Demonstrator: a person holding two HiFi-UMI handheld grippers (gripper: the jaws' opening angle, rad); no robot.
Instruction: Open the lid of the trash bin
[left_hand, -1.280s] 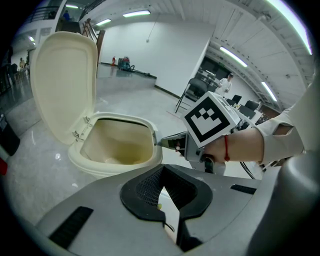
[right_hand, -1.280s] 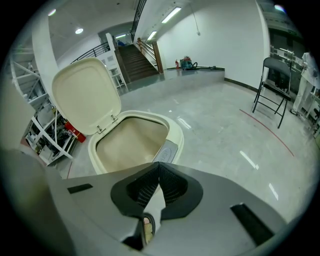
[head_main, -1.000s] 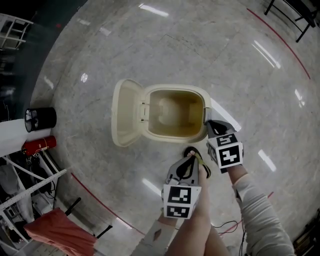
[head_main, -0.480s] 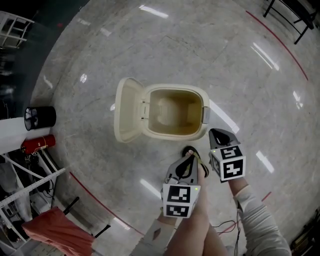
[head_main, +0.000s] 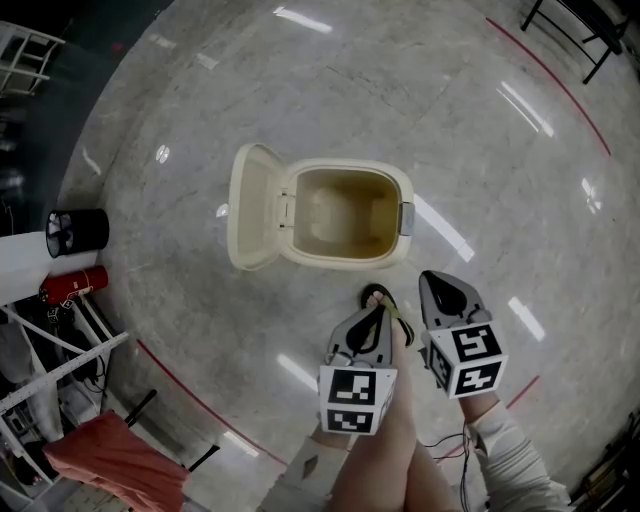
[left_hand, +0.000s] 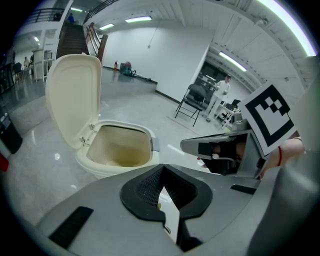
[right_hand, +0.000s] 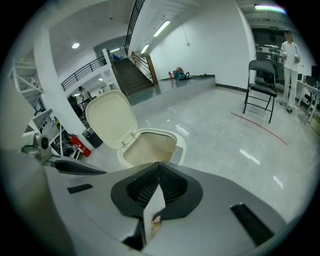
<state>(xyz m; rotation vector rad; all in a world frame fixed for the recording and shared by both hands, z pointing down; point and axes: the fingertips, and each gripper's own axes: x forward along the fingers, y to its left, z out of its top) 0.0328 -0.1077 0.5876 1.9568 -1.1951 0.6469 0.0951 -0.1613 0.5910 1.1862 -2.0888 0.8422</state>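
Floor (head_main: 480, 150): polished grey stone, bare on every side of the trash bin (head_main: 345, 255). A red line (head_main: 560, 90) curves across it at the upper right, well apart from the bin. At the left edge of the head view stand a black cylindrical can (head_main: 78, 232) and a red fire extinguisher (head_main: 72, 285), both well clear of the bin. A black folding chair (right_hand: 259, 85) stands far off in the right gripper view.

Trash bin: cream, standing on the floor ahead of both grippers. Its lid (head_main: 252, 207) is raised on the hinge at the bin's left side as the head view shows it, and the mouth is uncovered. A grey tab (head_main: 405, 218) sits on the opposite rim.

Left gripper (head_main: 378, 312): fingers pressed together at the tips, nothing between them. It is near the bin's front wall but apart from it.

Right gripper (head_main: 436, 279): fingers likewise closed tip to tip and empty. It lies just beside the left gripper, short of the bin's tab corner, not touching.
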